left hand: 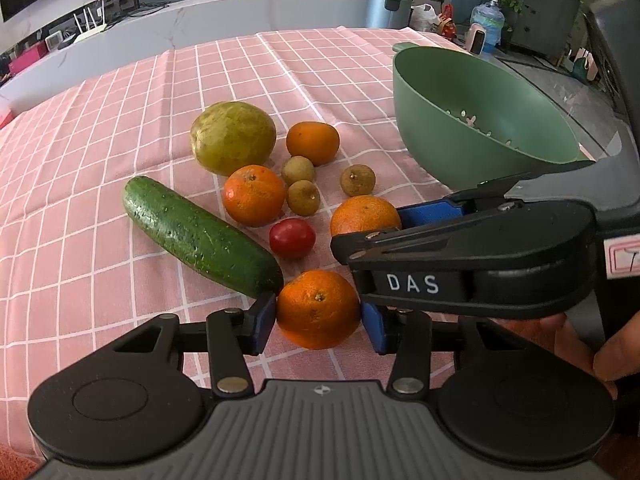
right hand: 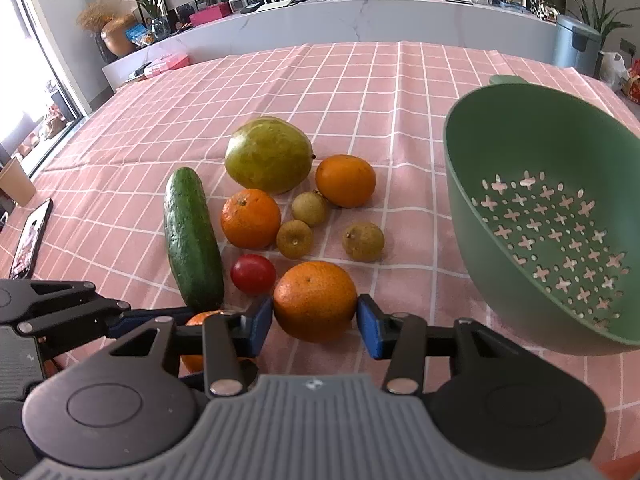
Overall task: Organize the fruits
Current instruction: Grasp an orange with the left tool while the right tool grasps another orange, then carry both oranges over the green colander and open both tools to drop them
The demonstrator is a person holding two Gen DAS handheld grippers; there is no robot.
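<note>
A pink checked cloth point(right hand: 360, 80) covered the desk before a marble ledge point(right hand: 360, 12). Each gripper's jaws clamped a tangerine: left gripper point(left hand: 319, 316), right gripper point(right hand: 315, 314).

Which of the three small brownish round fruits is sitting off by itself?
The small brownish round fruit nearest the green perforated bowl sits alone. The other two sit close together, between the far oranges.
</note>
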